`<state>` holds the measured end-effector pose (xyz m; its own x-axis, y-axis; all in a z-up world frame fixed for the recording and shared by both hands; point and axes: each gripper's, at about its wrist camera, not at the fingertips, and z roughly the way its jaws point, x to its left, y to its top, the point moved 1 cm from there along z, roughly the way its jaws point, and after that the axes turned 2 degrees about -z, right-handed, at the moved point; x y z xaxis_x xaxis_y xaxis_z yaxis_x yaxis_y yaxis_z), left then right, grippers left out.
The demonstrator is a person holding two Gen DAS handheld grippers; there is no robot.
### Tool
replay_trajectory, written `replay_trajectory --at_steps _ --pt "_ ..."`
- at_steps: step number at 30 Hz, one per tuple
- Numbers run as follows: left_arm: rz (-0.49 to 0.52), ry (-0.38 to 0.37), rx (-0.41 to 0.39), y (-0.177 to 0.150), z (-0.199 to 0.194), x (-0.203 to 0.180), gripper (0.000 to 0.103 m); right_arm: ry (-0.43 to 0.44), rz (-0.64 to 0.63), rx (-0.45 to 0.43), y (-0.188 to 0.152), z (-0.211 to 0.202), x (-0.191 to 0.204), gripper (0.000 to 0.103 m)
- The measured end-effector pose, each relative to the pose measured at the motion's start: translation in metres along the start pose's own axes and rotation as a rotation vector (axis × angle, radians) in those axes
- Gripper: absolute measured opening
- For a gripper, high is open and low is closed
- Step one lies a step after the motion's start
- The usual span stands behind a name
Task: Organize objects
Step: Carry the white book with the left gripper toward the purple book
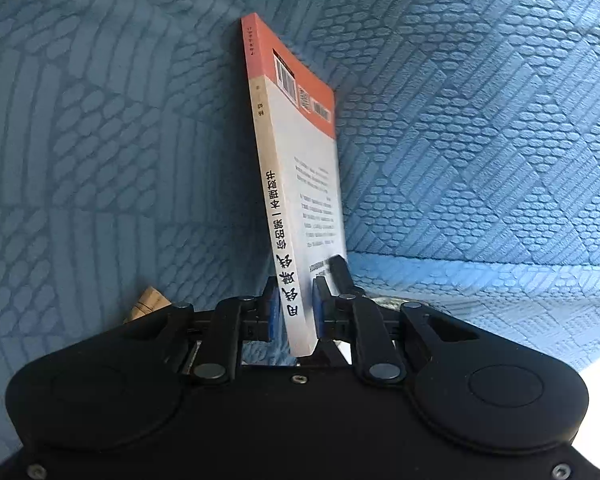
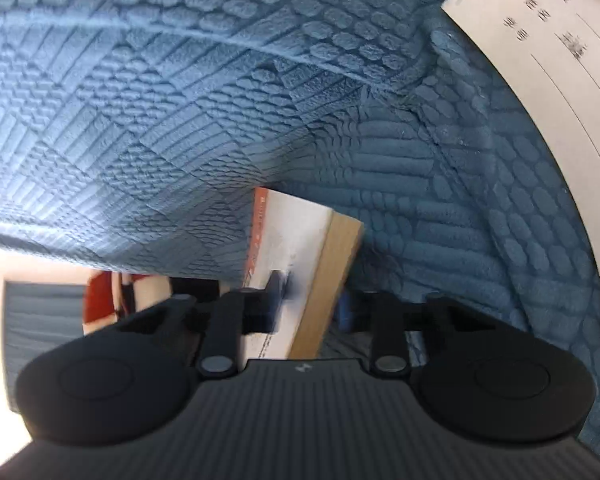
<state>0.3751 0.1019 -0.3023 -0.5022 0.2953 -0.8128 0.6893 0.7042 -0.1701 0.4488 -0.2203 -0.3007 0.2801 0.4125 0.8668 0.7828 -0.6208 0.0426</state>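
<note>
**Book clamped on edge over the blue cover**

The book (image 1: 296, 184), a thin paperback with a cream spine and an orange band at its far end, stands on edge between the pads of the left gripper (image 1: 296, 304). The blue pads press on both covers near the book's near end, so this gripper is closed on it. The spine faces left and the back cover, with barcodes, faces right. A black finger (image 1: 340, 272) of another tool shows against the back cover just past the right pad.

In the right wrist view the right gripper (image 2: 312, 300) has a book (image 2: 300, 264) between its fingers, seen from the page edge, tan and white with an orange strip. The left pad lies on the cover; the right pad sits just beside the tan side, and blur hides whether it touches, so I cannot tell whether this gripper grips.

All round lies a blue textured cover (image 1: 480, 140), rumpled into folds. A printed sheet (image 2: 572, 80) rests at its upper right edge. A small tan object (image 1: 148, 304) peeps out by the left gripper's left arm.
</note>
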Motion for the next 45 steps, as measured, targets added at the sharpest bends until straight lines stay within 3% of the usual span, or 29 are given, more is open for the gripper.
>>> replay_trajectory --at_steps 3,7,14,16,19,22,24,27,33,37,45 --pt "0.002 0.022 -0.004 0.0 0.002 0.0 0.034 0.042 -0.035 -0.005 -0.005 -0.001 0.01 0.019" --pt "0.045 0.02 -0.047 -0.006 0.002 -0.007 0.039 0.087 -0.094 -0.023 -0.015 -0.008 0.026 0.017" --pt "-0.034 0.02 -0.075 0.001 0.001 0.0 0.033 0.079 -0.055 -0.018 -0.035 -0.015 0.021 0.017" --pt "-0.032 0.007 -0.088 0.001 -0.002 0.0 0.022 0.069 -0.049 -0.023 -0.036 -0.014 0.018 0.02" --pt "-0.023 -0.006 -0.099 0.003 -0.007 -0.003 0.016 0.063 -0.052 -0.03 -0.032 -0.01 0.014 0.025" --pt "0.009 0.016 -0.121 0.004 -0.012 -0.009 0.014 0.02 -0.146 -0.053 -0.028 -0.004 0.018 0.034" --pt "0.006 0.03 -0.113 0.006 -0.012 -0.01 0.013 -0.01 -0.182 -0.074 -0.02 -0.001 0.017 0.036" --pt "0.022 0.06 -0.113 0.005 -0.015 -0.012 0.014 0.003 -0.119 -0.039 -0.018 0.004 0.006 0.036" --pt "0.117 0.051 -0.136 0.005 -0.029 -0.025 0.018 0.034 -0.226 -0.061 -0.025 -0.012 0.032 0.026" --pt "0.151 0.02 -0.111 0.003 -0.039 -0.031 0.018 -0.001 -0.349 -0.077 -0.036 -0.035 0.056 0.026" --pt "0.171 -0.052 -0.058 -0.022 -0.067 -0.045 0.019 -0.021 -0.434 -0.112 -0.057 -0.09 0.081 0.027"
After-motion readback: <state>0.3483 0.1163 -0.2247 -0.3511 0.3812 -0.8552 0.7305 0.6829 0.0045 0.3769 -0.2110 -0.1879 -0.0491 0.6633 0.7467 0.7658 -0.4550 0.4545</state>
